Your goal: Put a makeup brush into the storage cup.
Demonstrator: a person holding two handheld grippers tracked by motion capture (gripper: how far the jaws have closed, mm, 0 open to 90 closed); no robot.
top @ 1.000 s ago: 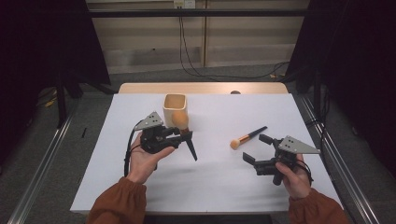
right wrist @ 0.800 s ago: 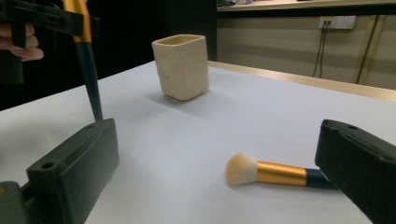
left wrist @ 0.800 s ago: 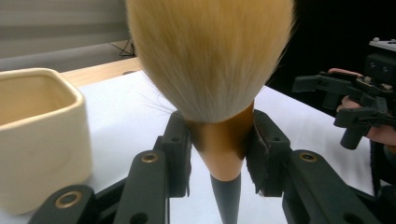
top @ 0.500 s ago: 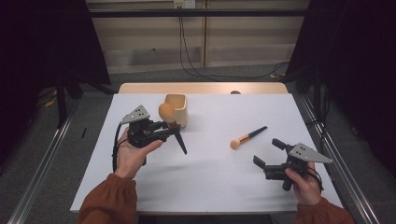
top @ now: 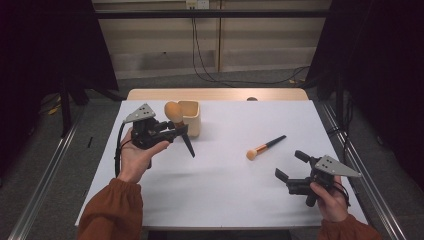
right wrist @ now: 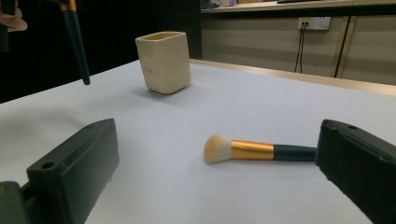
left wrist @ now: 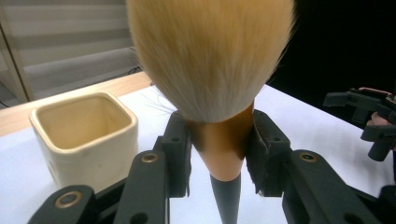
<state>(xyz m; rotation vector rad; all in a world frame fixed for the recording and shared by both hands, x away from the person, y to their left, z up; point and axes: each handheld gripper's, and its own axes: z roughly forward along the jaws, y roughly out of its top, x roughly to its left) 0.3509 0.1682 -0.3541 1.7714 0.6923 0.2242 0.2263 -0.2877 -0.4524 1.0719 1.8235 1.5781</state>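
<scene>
Left gripper point(top: 172, 132) clamped on big brush point(left wrist: 210, 70) at ferrule, bristles up, handle down, probably for dropping into cup point(top: 191, 118) alongside; right gripper point(top: 292, 172) agape near small brush point(top: 265, 147) lying on table point(top: 225, 190).

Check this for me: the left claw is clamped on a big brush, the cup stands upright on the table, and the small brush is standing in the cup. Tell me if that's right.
One detail is wrong. The small brush is not in the cup; it lies flat on the table, apart from the cup, as the high view shows. The left claw is indeed clamped on the big brush, and the cup stands upright.
</scene>
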